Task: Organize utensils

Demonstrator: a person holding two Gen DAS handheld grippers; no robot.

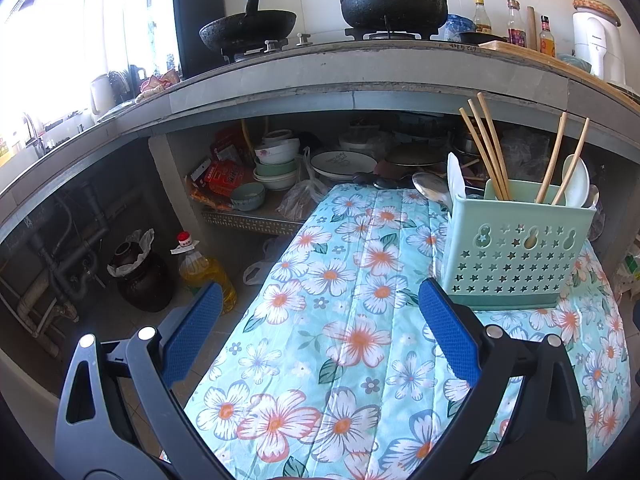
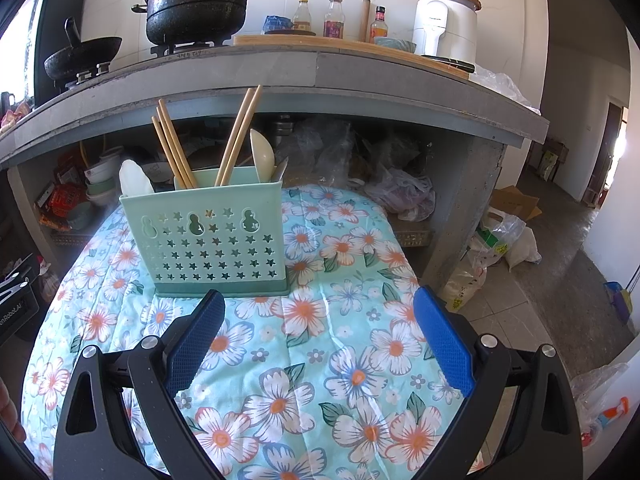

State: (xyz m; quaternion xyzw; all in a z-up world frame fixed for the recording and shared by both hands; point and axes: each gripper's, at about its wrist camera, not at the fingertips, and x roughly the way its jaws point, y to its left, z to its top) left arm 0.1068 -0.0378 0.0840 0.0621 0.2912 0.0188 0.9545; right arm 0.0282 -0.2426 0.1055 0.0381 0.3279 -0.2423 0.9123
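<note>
A mint green utensil holder (image 1: 516, 248) (image 2: 208, 236) with star cut-outs stands upright on the floral cloth (image 1: 352, 320) (image 2: 304, 320). Several wooden chopsticks (image 1: 486, 148) (image 2: 174, 148) and white spoons (image 1: 576, 180) (image 2: 262, 156) stick up out of it. A metal spoon (image 1: 430, 188) shows beside the holder's far left side. My left gripper (image 1: 320, 300) hangs open over the cloth, with the holder just beyond its right finger. My right gripper (image 2: 318, 304) is open too, the holder just past its left finger. Neither holds anything.
A concrete counter (image 1: 360, 68) (image 2: 320, 64) runs behind, carrying a wok (image 1: 248, 28), a black pot (image 2: 198, 4), bottles and a white appliance (image 2: 446, 24). Bowls and plates (image 1: 280, 160) sit on the shelf beneath. An oil bottle (image 1: 204, 268) and bags (image 2: 496, 248) stand on the floor.
</note>
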